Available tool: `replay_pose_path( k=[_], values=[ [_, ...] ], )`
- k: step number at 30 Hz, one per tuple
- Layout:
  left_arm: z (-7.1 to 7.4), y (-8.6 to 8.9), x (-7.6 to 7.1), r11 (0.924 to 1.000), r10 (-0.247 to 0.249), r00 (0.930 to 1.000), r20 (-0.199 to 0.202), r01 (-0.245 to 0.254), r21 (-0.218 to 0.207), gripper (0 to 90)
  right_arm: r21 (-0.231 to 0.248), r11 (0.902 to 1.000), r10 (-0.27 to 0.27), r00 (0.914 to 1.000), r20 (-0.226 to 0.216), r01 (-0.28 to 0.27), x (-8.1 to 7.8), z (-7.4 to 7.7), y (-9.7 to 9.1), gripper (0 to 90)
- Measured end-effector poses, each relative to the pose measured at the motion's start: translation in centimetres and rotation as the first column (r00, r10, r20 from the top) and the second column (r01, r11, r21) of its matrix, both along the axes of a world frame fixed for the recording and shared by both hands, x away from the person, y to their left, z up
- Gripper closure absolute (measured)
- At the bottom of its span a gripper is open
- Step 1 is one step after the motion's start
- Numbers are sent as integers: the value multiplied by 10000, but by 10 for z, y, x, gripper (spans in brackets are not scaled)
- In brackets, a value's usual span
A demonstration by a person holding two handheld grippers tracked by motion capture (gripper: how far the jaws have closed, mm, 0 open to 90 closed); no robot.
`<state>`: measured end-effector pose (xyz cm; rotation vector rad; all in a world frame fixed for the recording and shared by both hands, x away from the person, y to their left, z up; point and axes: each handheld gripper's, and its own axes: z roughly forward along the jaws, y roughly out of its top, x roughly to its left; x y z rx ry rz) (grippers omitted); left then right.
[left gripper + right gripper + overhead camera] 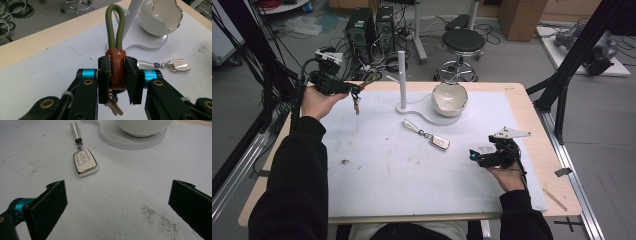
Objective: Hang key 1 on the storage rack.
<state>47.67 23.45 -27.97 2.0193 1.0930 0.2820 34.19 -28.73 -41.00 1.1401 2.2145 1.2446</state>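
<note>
Left fingers [117, 82] clenched the brown leather, green-looped keyring [115, 67], probably bound for the white peg stand [402, 80]; right fingers [120, 207] gaped, released.

The keychain [115, 67] clamped in the left gripper [117, 82] has an olive green cord loop, a rust-brown leather tab with pale stamped lettering, and brass-coloured keys hanging at 6 o'clock. The gripper's jaws are black with bright teal bits and gold rivets. At 3 o'clock from it, the car key fob [85, 162] is cream with silvery edging, on a white-and-black striped strap. The bowl [450, 98] is glossy white on a white mat [377, 170].
</note>
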Motion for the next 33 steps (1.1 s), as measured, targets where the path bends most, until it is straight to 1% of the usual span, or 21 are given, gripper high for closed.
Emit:
replay_pose_path(
  k=[6, 7, 8, 10, 13, 17, 18, 21, 23, 25, 27, 30, 33],
  values=[
    [6, -6, 11, 10000, 38, 10000, 29, -38, -26, 740, 2, 10000, 29, 10000, 54, -29, 0, 0, -1, 9],
    [7, -7, 13, 9998, 124, 9999, 93, -123, -135, 739, -1, 10000, 27, 10000, 57, -27, 0, 0, 0, 9],
    [7, -8, 15, 9997, 190, 9998, 107, -189, -120, 739, -29, 10000, 48, 10000, 16, -47, 0, 0, 0, 9],
    [7, -9, 19, 9998, 200, 9998, 79, -200, -28, 740, -57, 10000, 42, 10000, 4, -42, 1, 0, 0, 9],
    [4, -10, 23, 9998, 216, 9998, 5, -216, -27, 739, -62, 10000, 38, 10000, 28, -38, 0, 0, 0, 9],
    [2, -11, 27, 9993, 139, 9999, -23, -139, -345, 739, -130, 9999, 47, 10000, 68, -46, -1, 0, 0, 9],
    [2, -12, 28, 9994, 99, 9999, -75, -102, -338, 739, -112, 9999, 46, 10000, 14, -46, -1, 0, 1, 9],
    [-1, -14, 30, 9989, 106, 9999, -106, -110, -451, 739, -179, 9998, 42, 10000, 28, -42, -1, 0, 1, 9],
    [-2, -16, 32, 9981, 168, 9998, -104, -173, -595, 739, -154, 9999, 54, 10000, -35, -54, -1, 0, 2, 9],
    [-4, -18, 34, 9968, 156, 9998, -119, -165, -778, 739, -192, 9998, 96, 10000, 1, -96, -1, 0, 2, 9],
    [-7, -20, 36, 9961, 125, 9997, -187, -141, -866, 739, -231, 9996, 145, 9999, 9, -144, -1, -1, 3, 9],
    [-10, -23, 38, 9950, -47, 9995, -297, 17, -999, 739, -271, 9995, 134, 9999, -28, -135, -1, -1, 4, 9],
    [-13, -26, 40, 9951, -114, 9993, -361, 78, -988, 739, -301, 9995, 131, 9999, 26, -130, 0, -1, 3, 9]
  ],
)
